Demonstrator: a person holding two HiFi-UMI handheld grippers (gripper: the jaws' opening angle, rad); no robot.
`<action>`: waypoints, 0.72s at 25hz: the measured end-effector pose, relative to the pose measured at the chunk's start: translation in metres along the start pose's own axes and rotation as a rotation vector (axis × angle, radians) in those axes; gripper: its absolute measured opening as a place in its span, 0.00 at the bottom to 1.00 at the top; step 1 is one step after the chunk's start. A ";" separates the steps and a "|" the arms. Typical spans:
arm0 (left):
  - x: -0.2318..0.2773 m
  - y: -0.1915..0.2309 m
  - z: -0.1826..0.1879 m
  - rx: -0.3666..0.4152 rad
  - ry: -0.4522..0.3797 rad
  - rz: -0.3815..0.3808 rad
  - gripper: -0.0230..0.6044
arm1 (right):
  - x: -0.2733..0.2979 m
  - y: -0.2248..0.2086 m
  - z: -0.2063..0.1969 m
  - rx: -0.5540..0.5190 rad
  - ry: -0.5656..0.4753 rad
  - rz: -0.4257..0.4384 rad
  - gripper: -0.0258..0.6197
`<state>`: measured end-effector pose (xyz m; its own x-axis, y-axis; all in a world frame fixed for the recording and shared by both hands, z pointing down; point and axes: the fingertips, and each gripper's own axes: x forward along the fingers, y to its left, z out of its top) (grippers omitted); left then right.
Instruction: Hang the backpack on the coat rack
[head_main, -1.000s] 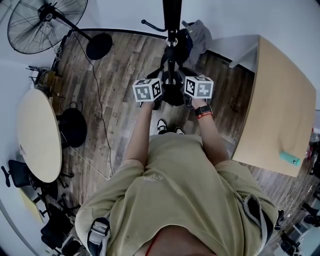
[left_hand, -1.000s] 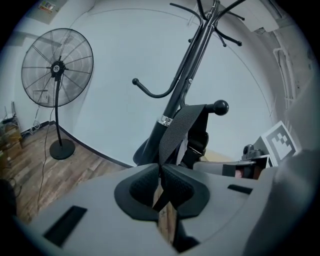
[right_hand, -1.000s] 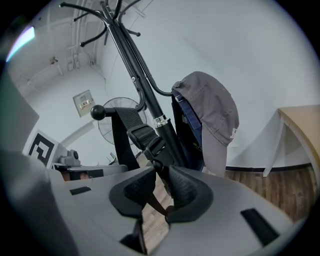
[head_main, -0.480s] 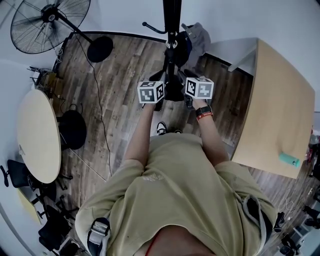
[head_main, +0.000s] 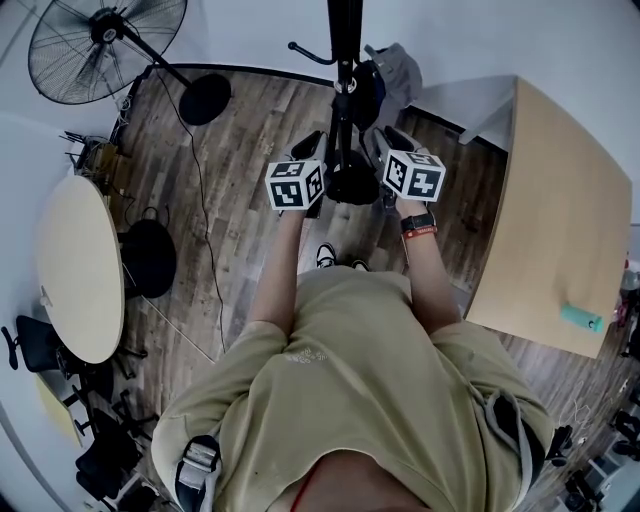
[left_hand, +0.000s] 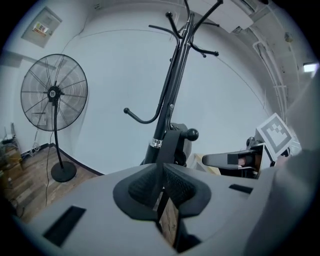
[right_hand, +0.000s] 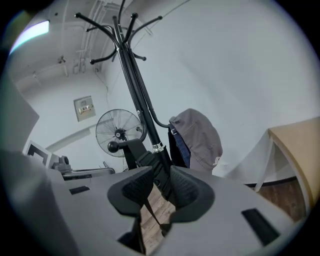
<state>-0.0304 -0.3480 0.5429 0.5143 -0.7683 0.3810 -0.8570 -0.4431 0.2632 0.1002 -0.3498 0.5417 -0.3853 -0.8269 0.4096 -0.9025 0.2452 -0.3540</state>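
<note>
The black coat rack (head_main: 344, 40) stands straight ahead, its pole (left_hand: 172, 95) close in front of both grippers. The black backpack (head_main: 352, 185) hangs against the pole between the two marker cubes. Its strap (left_hand: 172, 145) runs up to a ball-tipped hook (left_hand: 191, 134). My left gripper (left_hand: 162, 187) is shut on this strap just below the hook. The right gripper (right_hand: 156, 192) has a black strap (right_hand: 150, 172) running through its gap; its jaws are closing and the pads stand apart from the strap. In the head view the left gripper (head_main: 308, 148) and right gripper (head_main: 385, 140) flank the pole.
A grey jacket (right_hand: 197, 137) hangs on the far side of the rack. A pedestal fan (head_main: 105, 45) stands at the back left, its cable trailing over the wood floor. A wooden table (head_main: 560, 220) is at the right, a round table (head_main: 75, 270) at the left.
Both grippers have risen along the pole and spread slightly apart. The right gripper's jaws stand wider than before.
</note>
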 end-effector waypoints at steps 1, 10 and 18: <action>-0.004 -0.001 0.007 0.008 -0.017 0.001 0.12 | -0.005 0.000 0.005 -0.013 -0.014 -0.010 0.22; -0.043 -0.015 0.063 0.094 -0.162 0.036 0.11 | -0.043 0.015 0.051 -0.109 -0.152 -0.036 0.17; -0.071 -0.024 0.095 0.135 -0.264 0.040 0.09 | -0.064 0.036 0.072 -0.151 -0.233 -0.026 0.12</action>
<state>-0.0498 -0.3267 0.4253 0.4686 -0.8722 0.1403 -0.8822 -0.4539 0.1254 0.1064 -0.3248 0.4419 -0.3230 -0.9237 0.2062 -0.9366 0.2808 -0.2095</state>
